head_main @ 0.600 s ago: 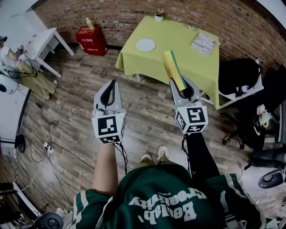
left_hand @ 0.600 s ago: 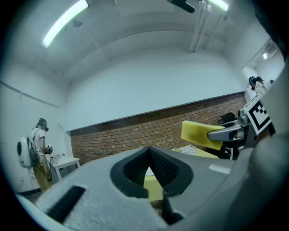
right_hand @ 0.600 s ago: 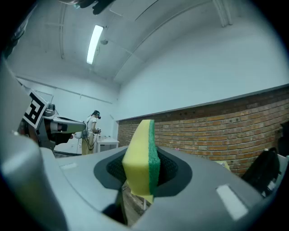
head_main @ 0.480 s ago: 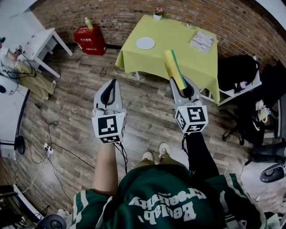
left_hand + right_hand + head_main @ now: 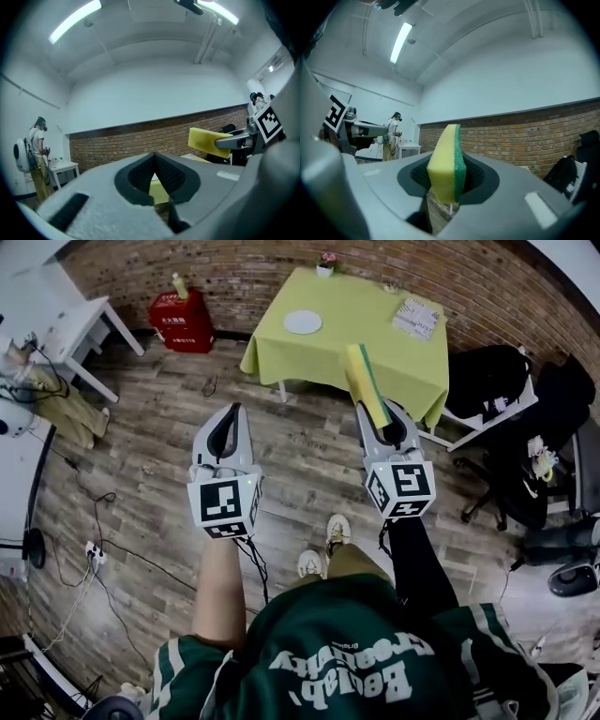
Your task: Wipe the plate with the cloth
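A white plate point(image 5: 303, 322) lies on a yellow-green table point(image 5: 375, 343) ahead of me, well beyond both grippers. My right gripper point(image 5: 385, 420) is held in the air over the wooden floor, shut on a yellow sponge with a green face point(image 5: 366, 382). In the right gripper view the sponge point(image 5: 446, 164) stands upright between the jaws. My left gripper point(image 5: 227, 420) is level with it on the left, shut with nothing in it point(image 5: 153, 157). The left gripper view shows the sponge point(image 5: 208, 140) off to the right.
A booklet point(image 5: 416, 318) and a small flower pot point(image 5: 325, 263) sit on the table. A red box point(image 5: 186, 320) and a white side table point(image 5: 80, 324) stand at the left, black chairs point(image 5: 492, 381) at the right. Cables cross the floor. Another person point(image 5: 37, 145) stands far left.
I have stepped forward, one foot moving ahead. Both grippers keep their pose; the sponge stays clamped in the right one.
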Action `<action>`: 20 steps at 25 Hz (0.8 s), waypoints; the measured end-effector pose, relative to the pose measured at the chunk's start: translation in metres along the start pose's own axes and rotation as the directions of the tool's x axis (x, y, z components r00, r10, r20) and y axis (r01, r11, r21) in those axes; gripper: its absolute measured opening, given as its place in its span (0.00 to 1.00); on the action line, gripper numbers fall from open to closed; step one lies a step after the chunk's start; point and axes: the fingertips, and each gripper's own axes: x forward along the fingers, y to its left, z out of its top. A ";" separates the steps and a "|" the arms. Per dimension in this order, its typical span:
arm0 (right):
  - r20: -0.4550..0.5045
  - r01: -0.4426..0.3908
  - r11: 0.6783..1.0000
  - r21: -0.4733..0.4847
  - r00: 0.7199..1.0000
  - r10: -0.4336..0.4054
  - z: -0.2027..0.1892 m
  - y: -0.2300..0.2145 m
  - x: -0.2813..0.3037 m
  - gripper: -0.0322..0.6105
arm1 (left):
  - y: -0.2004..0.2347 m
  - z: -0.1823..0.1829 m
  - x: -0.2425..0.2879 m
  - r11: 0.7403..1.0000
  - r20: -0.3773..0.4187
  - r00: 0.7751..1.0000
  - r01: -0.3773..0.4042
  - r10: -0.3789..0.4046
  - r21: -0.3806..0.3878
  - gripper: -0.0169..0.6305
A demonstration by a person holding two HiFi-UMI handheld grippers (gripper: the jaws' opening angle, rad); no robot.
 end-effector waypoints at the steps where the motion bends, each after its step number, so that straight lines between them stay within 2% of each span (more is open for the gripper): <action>1: 0.005 0.002 1.000 0.007 1.000 -0.002 0.000 -0.002 0.001 0.26 | -0.001 0.000 0.002 1.000 0.001 1.000 0.006 -0.006 -0.005 0.03; 8: 0.015 -0.007 1.000 0.028 1.000 0.006 -0.009 -0.015 0.020 0.26 | 0.001 -0.007 0.025 1.000 -0.004 1.000 0.008 -0.008 0.000 0.04; 14: 0.011 -0.020 0.999 0.025 1.000 0.020 -0.019 -0.048 0.065 0.26 | -0.005 -0.011 0.080 0.999 -0.022 0.999 0.030 -0.030 0.013 0.03; 20: 0.005 -0.047 0.998 0.043 0.999 0.047 -0.025 -0.085 0.128 0.26 | 0.005 -0.007 0.149 1.000 -0.025 1.000 0.014 -0.014 0.017 0.03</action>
